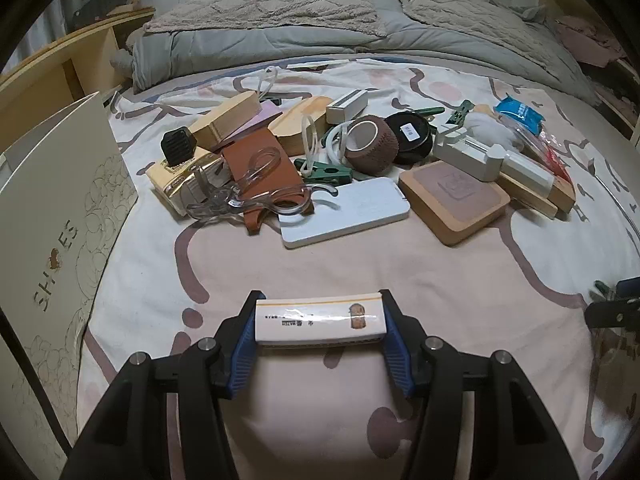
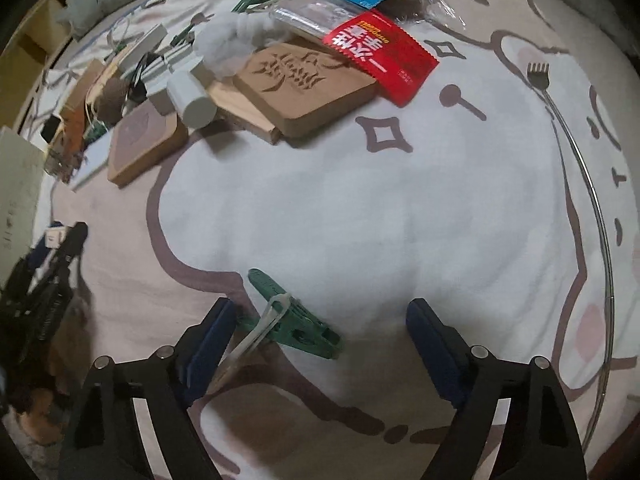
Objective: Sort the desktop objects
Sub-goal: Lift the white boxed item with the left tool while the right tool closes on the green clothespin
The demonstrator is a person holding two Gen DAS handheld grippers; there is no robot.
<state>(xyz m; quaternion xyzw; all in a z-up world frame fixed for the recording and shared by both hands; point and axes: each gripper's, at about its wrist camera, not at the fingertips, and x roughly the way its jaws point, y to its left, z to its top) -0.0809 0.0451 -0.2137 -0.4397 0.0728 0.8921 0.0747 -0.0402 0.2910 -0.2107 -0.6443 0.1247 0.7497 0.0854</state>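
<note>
My left gripper [image 1: 321, 297] is shut on a small white box with a yellow stripe and printed label [image 1: 320, 320], held crosswise between the blue pads just above the patterned bedsheet [image 1: 400, 280]. My right gripper [image 2: 320, 304] points down at the sheet with its jaws open. A green clothes peg [image 2: 294, 320] with a pale band looped round it lies on the sheet between the fingers, close to the left finger [image 2: 212, 332]. The right finger stands well clear of it.
A heap of objects lies beyond: white flat pack [image 1: 344, 212], wooden coaster [image 1: 454, 200], tape roll [image 1: 370, 142], brown leather piece [image 1: 256, 164], carved wooden block [image 2: 304, 84], red packet [image 2: 380, 56]. A shoe box [image 1: 60, 220] stands at left. A thin metal scratcher [image 2: 538, 74] lies at right.
</note>
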